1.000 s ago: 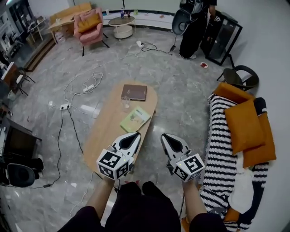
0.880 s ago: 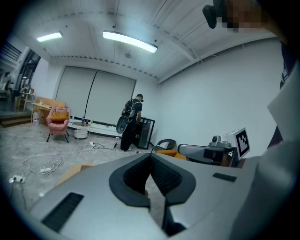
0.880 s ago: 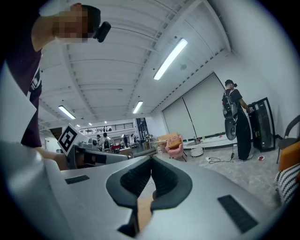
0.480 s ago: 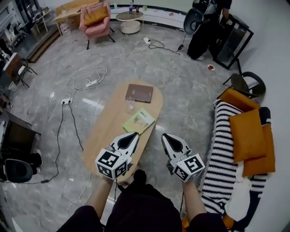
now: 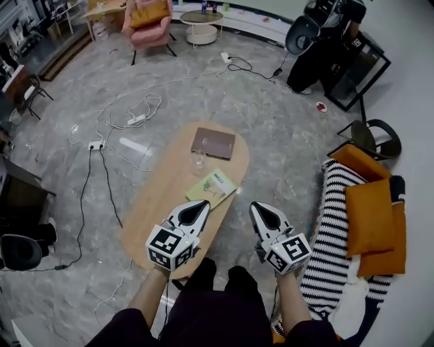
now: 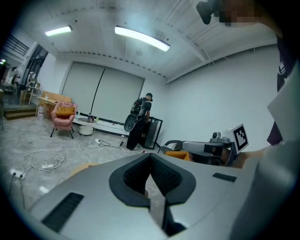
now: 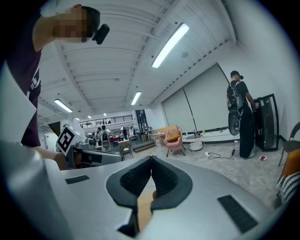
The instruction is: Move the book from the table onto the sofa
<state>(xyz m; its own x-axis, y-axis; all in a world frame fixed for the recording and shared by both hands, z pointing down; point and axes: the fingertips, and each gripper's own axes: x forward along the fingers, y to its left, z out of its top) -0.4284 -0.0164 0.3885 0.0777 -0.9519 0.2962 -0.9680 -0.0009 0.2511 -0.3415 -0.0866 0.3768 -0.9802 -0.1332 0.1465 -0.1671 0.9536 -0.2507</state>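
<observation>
**Both grippers clenched and empty, books on the table**

Nearest, at the bottom of the head view: knees and two forearms. Just ahead, left gripper (image 5: 202, 205) over the near end of the oval wooden table (image 5: 152, 210), jaws pressed together with nothing between them, seen the same way in its own view (image 6: 150, 155). Beside it, right gripper (image 5: 260, 207) over the grey floor between table and sofa, likewise closed on nothing (image 7: 151, 159).

Just past the left gripper's tip, lying flat on the table: green book (image 5: 211, 188). Beyond that, a clear glass (image 5: 198, 161), then a brown book (image 5: 213, 143) at the table's far end. Neither book touched by a gripper.

To the right, well apart from the table: striped sofa (image 5: 336, 234) carrying orange cushions (image 5: 371, 215).

Further out on the floor: loose cables (image 5: 139, 112) and a power strip (image 5: 95, 145). Farthest back: a pink armchair (image 5: 150, 19), a round side table (image 5: 201, 19) and a person in dark clothes (image 5: 324, 47).
</observation>
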